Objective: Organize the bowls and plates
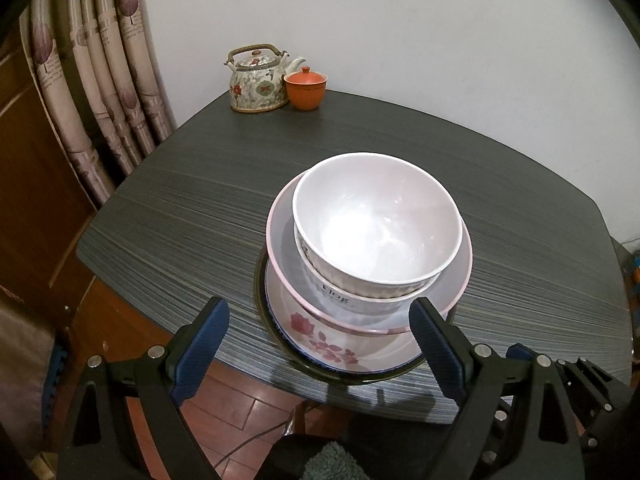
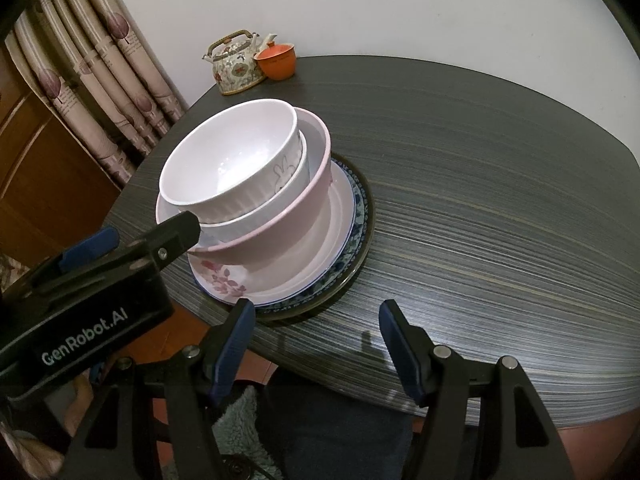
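A stack of dishes stands near the table's front edge. On top is a white bowl (image 1: 376,220) (image 2: 232,160) nested in a second white bowl (image 1: 352,296) (image 2: 256,208). Both sit in a wide pink-rimmed bowl (image 1: 280,256) (image 2: 280,236), on a rose-printed plate (image 1: 320,336) (image 2: 280,280), a blue-patterned plate (image 2: 358,216) and a dark plate (image 1: 260,300) (image 2: 360,256). My left gripper (image 1: 320,344) is open and empty just in front of the stack; it also shows in the right wrist view (image 2: 176,232). My right gripper (image 2: 316,344) is open and empty at the table's front edge, right of the stack.
A floral teapot (image 1: 258,80) (image 2: 236,66) and an orange lidded cup (image 1: 306,88) (image 2: 276,60) stand at the far corner of the dark wood-grain table (image 1: 520,240) (image 2: 500,200). Curtains (image 1: 100,80) hang at the left, by a wooden cabinet (image 1: 28,200).
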The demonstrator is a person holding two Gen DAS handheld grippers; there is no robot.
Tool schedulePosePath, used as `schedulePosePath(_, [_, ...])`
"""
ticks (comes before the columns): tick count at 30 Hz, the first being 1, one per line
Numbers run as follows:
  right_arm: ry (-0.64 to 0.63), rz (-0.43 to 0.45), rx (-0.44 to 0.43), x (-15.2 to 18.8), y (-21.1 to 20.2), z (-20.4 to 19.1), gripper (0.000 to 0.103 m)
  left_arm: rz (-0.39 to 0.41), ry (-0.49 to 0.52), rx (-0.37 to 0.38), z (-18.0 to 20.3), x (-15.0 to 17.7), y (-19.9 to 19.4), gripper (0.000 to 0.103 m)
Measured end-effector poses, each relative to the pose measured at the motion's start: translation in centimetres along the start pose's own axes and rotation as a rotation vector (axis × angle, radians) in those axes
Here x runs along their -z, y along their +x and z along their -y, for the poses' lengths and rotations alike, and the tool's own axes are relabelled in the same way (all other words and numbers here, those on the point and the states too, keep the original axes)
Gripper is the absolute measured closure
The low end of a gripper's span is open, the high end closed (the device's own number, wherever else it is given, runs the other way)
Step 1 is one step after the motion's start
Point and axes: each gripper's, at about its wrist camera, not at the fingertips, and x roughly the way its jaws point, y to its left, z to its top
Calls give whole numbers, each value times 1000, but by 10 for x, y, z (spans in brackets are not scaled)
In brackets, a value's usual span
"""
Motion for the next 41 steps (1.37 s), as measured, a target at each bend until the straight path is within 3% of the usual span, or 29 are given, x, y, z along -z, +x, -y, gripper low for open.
schedulePosePath(41, [20, -6, -15, 5, 0, 2, 37, -16, 31, 8, -1, -1, 6, 13])
